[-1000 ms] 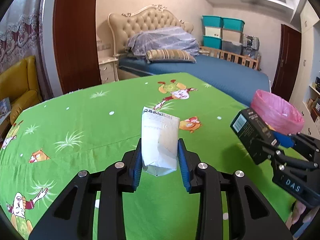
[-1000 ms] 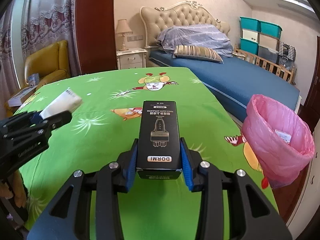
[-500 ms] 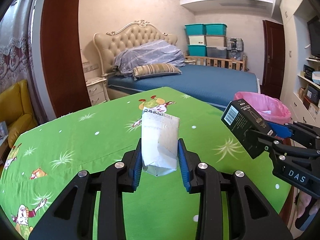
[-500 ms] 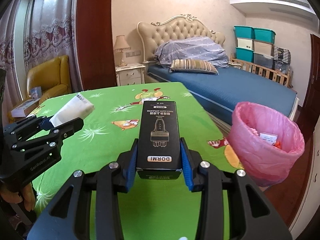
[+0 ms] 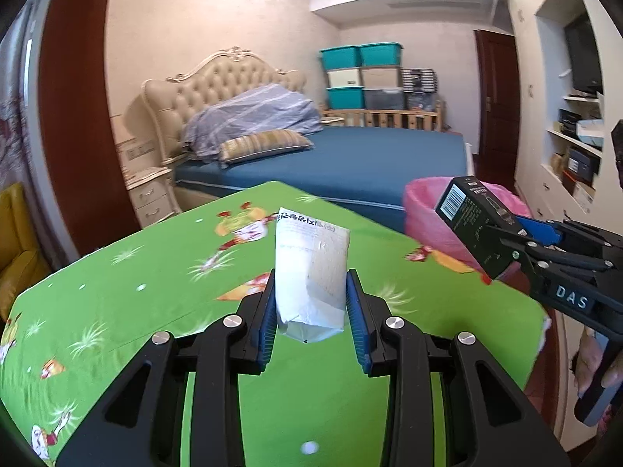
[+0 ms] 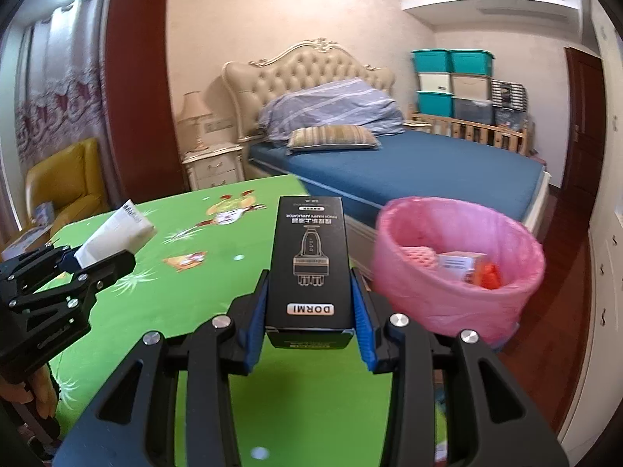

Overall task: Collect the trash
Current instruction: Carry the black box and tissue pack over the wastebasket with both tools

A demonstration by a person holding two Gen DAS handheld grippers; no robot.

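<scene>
My left gripper is shut on a white paper packet and holds it upright above the green tablecloth. My right gripper is shut on a black DORMI box, raised above the table's right part. The pink-lined trash bin stands just right of the table, beside the box; it holds a white box and red and pink scraps. In the left wrist view the right gripper with the black box is in front of the bin. The right wrist view shows the left gripper at the left with the packet.
A blue bed with a tufted headboard lies behind the table. A nightstand with a lamp and a yellow armchair are at the left. Stacked storage boxes and a dark door stand at the back right.
Both grippers have risen and swung right toward the bin, each keeping its item. The bin now looks nearer and its inside shows in the right wrist view.
</scene>
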